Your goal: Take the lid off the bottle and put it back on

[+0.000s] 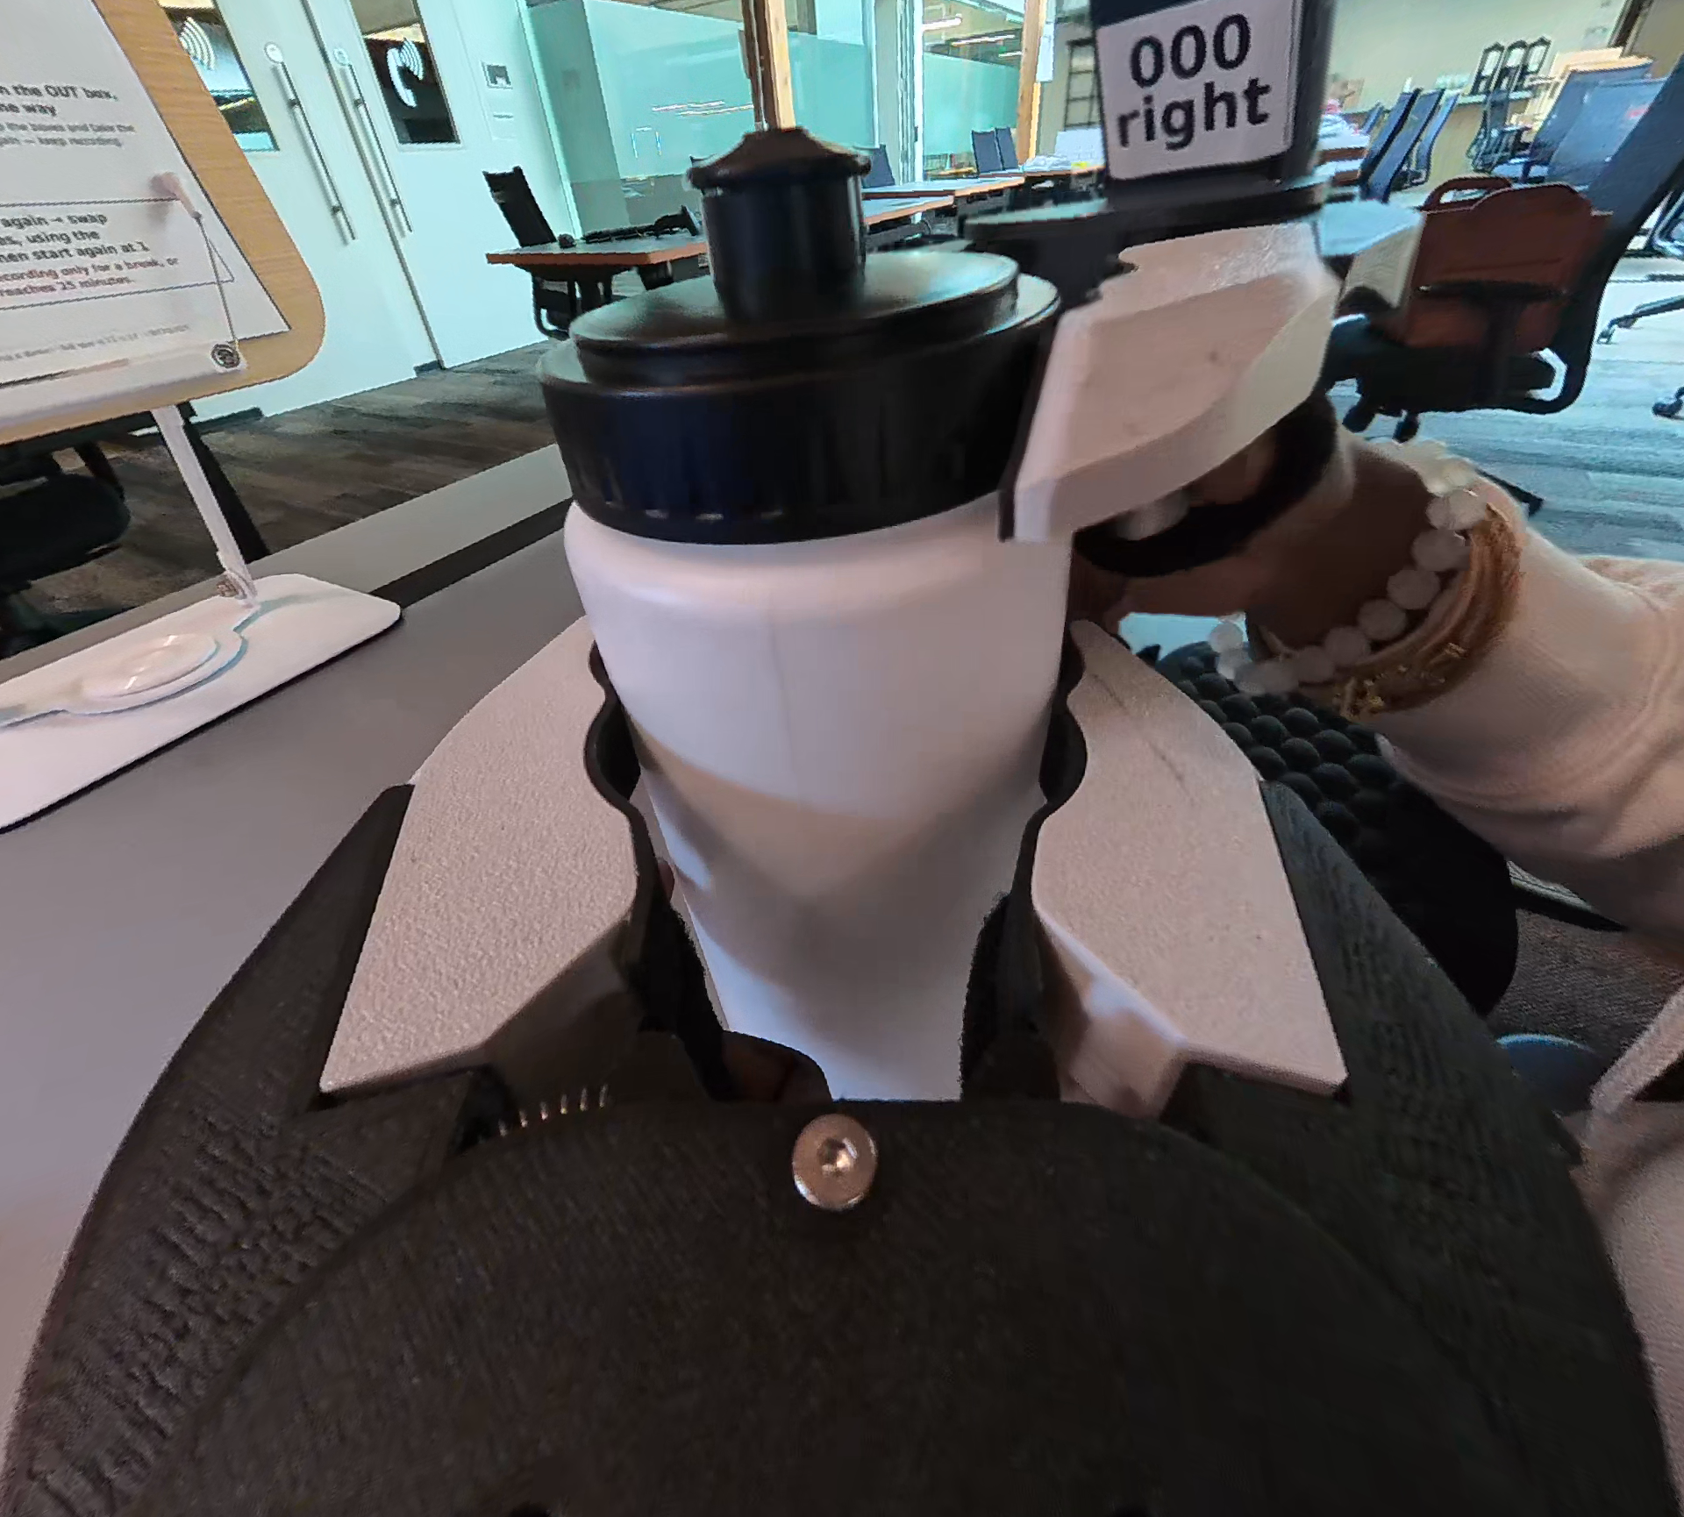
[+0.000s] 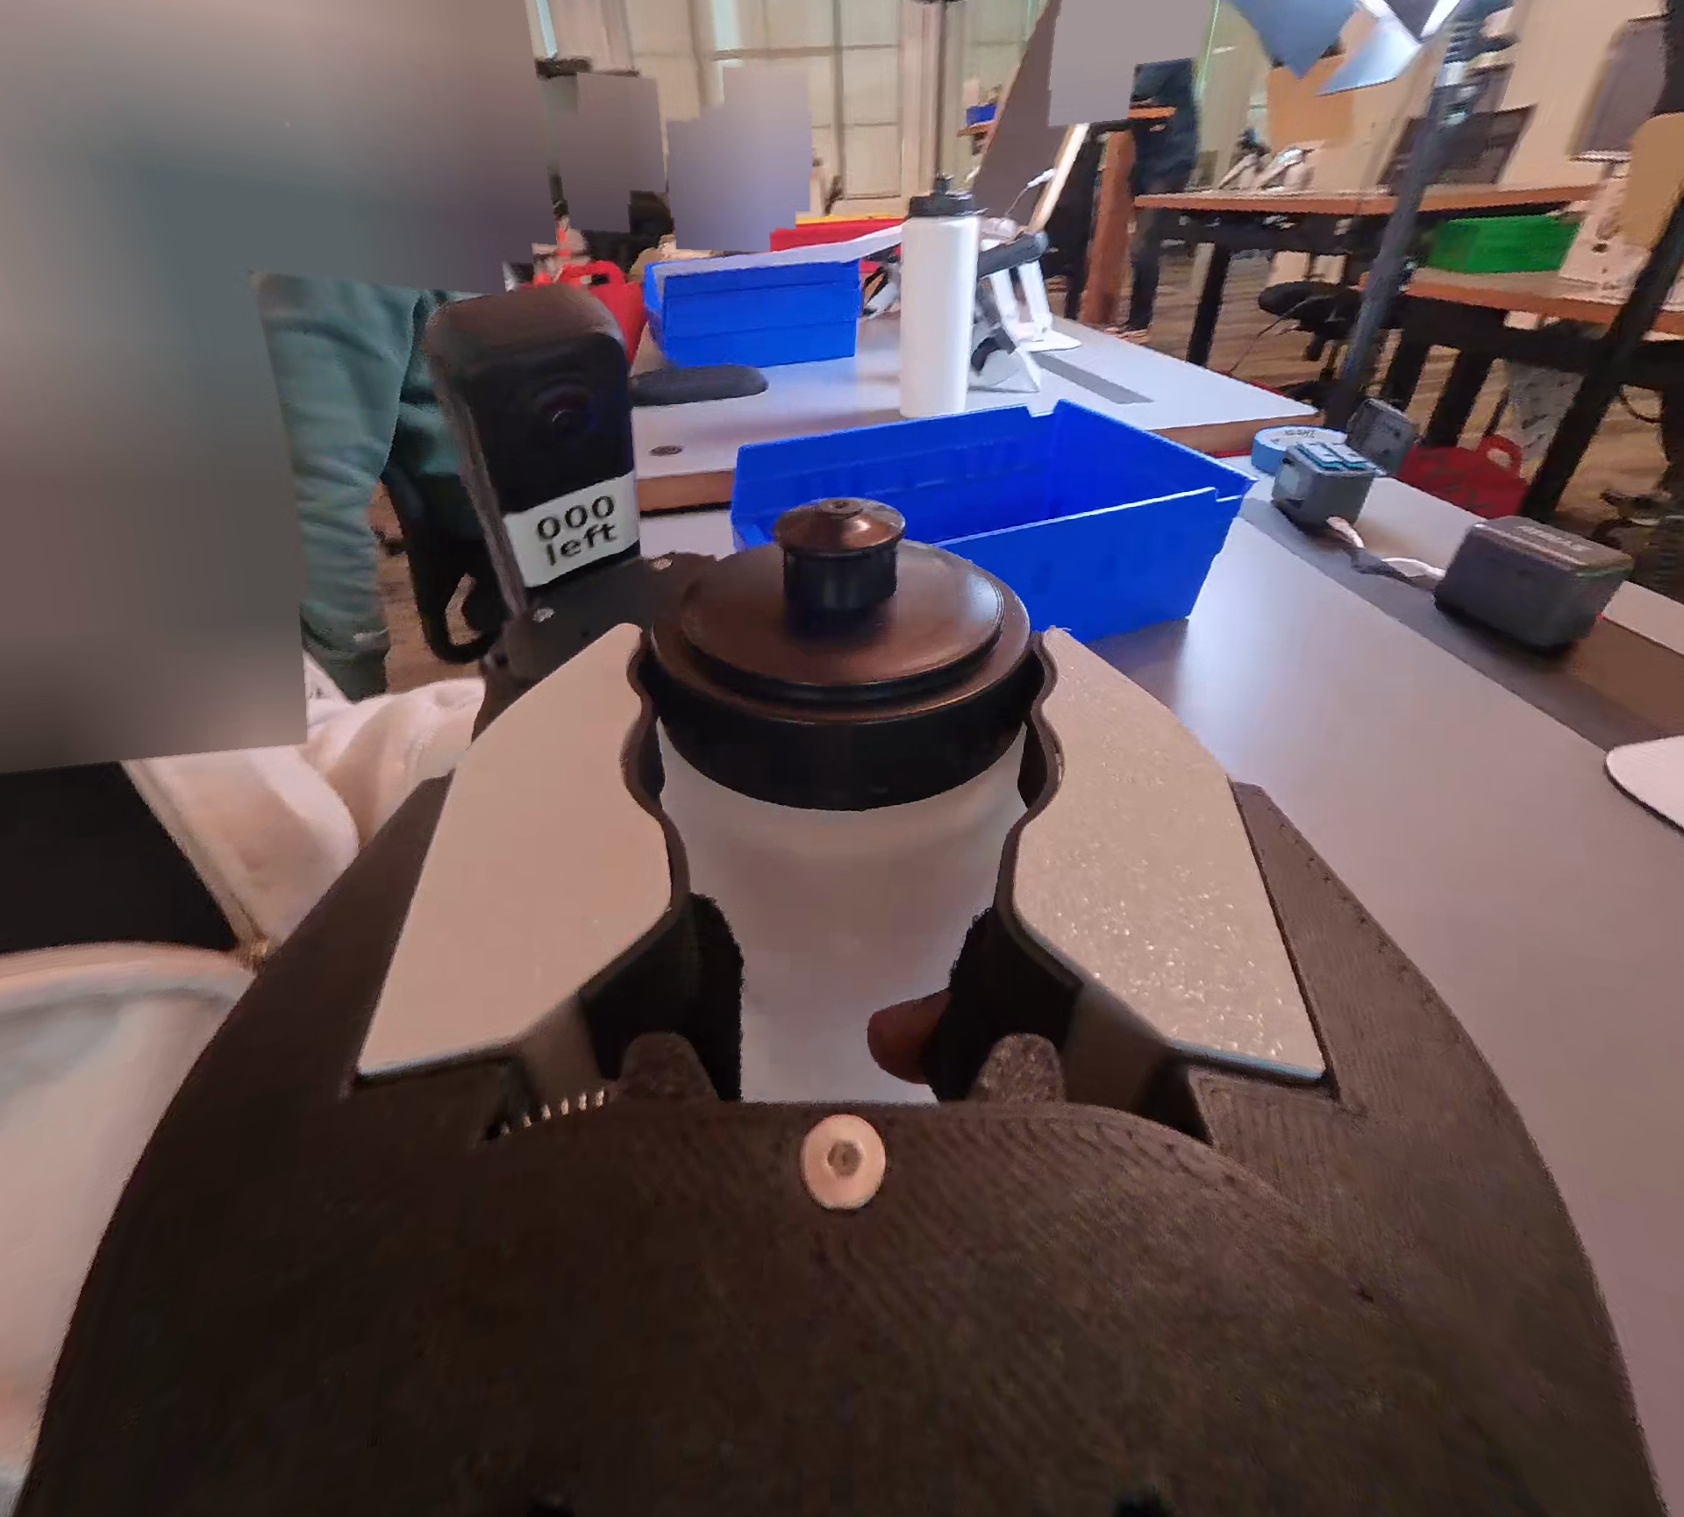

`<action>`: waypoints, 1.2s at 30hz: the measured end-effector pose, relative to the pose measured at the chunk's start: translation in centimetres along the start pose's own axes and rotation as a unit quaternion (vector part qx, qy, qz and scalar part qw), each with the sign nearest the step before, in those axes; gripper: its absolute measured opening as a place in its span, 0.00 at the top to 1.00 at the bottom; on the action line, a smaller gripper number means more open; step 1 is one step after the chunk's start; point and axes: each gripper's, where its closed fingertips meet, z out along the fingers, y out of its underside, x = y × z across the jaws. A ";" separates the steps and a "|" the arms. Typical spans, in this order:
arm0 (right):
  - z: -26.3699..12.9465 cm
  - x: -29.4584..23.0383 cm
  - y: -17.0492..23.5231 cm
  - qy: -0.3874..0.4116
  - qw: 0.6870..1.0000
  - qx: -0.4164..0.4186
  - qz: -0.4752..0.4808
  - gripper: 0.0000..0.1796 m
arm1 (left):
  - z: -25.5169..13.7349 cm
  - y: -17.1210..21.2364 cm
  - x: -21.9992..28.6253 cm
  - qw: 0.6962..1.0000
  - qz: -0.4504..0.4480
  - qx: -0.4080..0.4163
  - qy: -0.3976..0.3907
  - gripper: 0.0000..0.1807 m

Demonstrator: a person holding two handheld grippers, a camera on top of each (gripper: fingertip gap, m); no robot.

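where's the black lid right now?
Centre of both wrist views: the black ribbed screw-on lid sits on the white plastic bottle, between the right gripper fingers; the left gripper clamps the bottle body below.

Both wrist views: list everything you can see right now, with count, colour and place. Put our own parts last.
bottle: one, white, upright, between both grippers.
lid: one, black with a spout, on the bottle.
blue bin: one, open, on the grey table behind the bottle.
second bottle: one, white with dark cap, on the far table.
stacked bins: blue, far table.
sign stand: one, wood-edged, white base, left on the table.
small grey box: one, right table edge.
tape roll: one, blue, far right.
left gripper: shut on the bottle body.
right gripper: shut on the lid.
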 end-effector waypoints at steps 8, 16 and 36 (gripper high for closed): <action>0.0 0.2 0.0 0.212 0.976 0.041 -0.032 0.46 | 0.0 0.0 0.2 1.000 0.009 0.000 -0.006 0.51; -0.2 -0.4 0.0 0.033 0.999 0.020 -0.015 0.57 | -0.2 0.0 0.4 1.000 0.013 0.001 -0.005 0.51; -0.1 0.6 -0.6 0.186 0.979 0.052 -0.060 0.57 | -0.2 0.0 0.1 1.000 0.005 0.000 -0.011 0.51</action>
